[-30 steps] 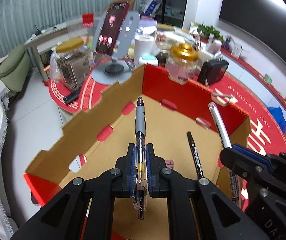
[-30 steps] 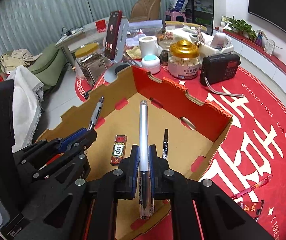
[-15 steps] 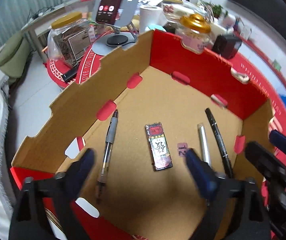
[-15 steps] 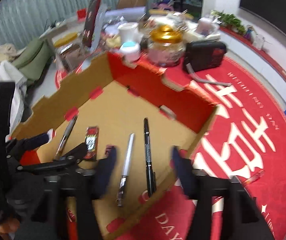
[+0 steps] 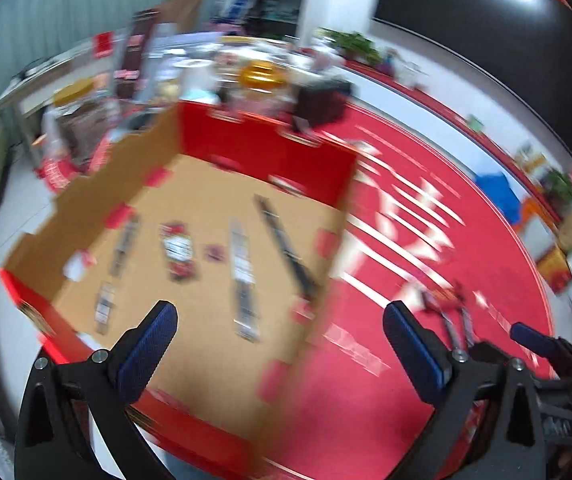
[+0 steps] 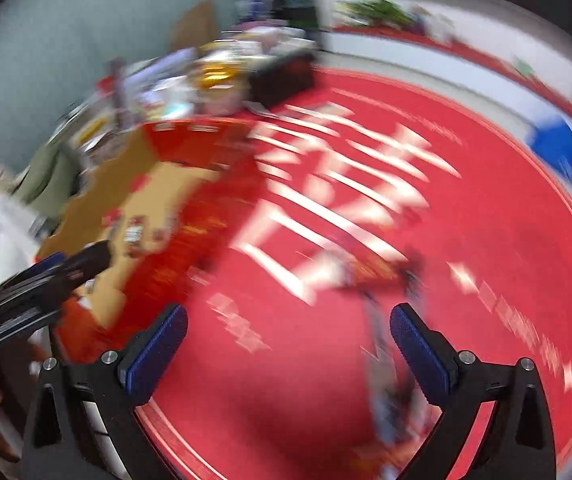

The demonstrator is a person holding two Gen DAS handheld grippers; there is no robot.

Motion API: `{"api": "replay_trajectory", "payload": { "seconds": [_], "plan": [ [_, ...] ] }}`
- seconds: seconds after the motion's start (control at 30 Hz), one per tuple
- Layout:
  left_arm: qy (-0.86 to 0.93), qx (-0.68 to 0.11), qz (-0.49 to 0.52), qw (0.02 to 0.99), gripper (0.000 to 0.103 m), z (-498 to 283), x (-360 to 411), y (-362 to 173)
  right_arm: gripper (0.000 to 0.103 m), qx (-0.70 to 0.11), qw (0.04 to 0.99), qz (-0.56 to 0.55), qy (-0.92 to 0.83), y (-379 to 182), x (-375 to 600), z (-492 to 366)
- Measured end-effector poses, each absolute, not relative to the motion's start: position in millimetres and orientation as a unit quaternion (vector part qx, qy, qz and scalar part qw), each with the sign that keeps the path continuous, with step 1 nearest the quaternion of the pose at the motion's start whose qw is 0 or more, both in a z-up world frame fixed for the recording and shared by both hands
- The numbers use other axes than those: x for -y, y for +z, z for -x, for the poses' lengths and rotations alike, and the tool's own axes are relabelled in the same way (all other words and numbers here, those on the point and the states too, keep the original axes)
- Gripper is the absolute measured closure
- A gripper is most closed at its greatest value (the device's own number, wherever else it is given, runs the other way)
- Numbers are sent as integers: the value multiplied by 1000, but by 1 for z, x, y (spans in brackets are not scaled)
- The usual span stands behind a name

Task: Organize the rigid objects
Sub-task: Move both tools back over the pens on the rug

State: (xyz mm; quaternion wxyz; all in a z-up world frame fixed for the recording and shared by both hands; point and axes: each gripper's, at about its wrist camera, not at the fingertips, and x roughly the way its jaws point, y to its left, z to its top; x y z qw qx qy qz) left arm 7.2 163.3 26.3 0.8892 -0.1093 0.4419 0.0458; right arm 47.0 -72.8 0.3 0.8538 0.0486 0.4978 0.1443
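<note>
Left wrist view, heavy blur. Box (image 5: 85, 204), cardboard with red outer walls, sits at 10 o'clock on the red mat (image 5: 466, 184). Four long items and one short lie on its floor: grey pen (image 5: 119, 248) nearest the left wall; red-and-white pack (image 5: 177, 250) to its right; silver pen (image 5: 241, 272) next; black pen (image 5: 286, 246) angled toward the right wall. All lie apart from one another. A small pink tag (image 5: 213, 252) sits between pack and silver pen.

Left gripper (image 5: 279, 330) hangs over the box's near right corner, jaws spread to their widest, nothing between the blue pads (image 5: 147, 348). Right gripper (image 5: 542, 344) shows only at 4 o'clock, one blue tip visible.

On the mat at 3 o'clock, outside the box, lie more red pens (image 5: 446, 304), too smeared to count.

Right wrist view, worse blur. Right gripper (image 6: 288, 330) hangs over bare mat (image 6: 506, 200), jaws just widened to full spread, empty. A smeared pen (image 6: 382, 352) lies on the mat just inside the right pad (image 6: 418, 348); contact cannot be judged. Box (image 6: 145, 204) at 9 o'clock; left gripper (image 6: 51, 270) over its near edge.

Beyond the box at 12 o'clock: gold-lidded jar (image 5: 259, 76), black radio (image 5: 322, 100), clutter unreadable.
</note>
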Motion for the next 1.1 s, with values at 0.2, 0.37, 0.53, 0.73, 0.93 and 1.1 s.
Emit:
{"api": "replay_trajectory", "payload": {
  "seconds": [0.2, 0.37, 0.53, 0.73, 0.93, 1.1],
  "plan": [
    [-11, -479, 64, 875, 0, -11, -73, -5, 1, -524, 842, -122, 29, -35, 173, -18],
    [-19, -510, 67, 857, 0, -28, -27, -35, 1, -542, 826, -155, -3, -57, 213, 0],
    [-13, -517, 42, 855, 0, -35, -4, -47, 1, -542, 828, -141, 7, -59, 217, 12],
    [10, -474, -21, 880, 0, -57, 4, -35, 1, -540, 830, -137, 24, -61, 217, 16],
    [-46, -468, -107, 876, 0, -101, 34, -38, 1, -540, 828, -148, 22, -60, 222, 15],
    [39, -485, -145, 861, 0, -121, 25, -61, 1, -533, 831, -156, 22, -54, 228, 17]
  ]
}}
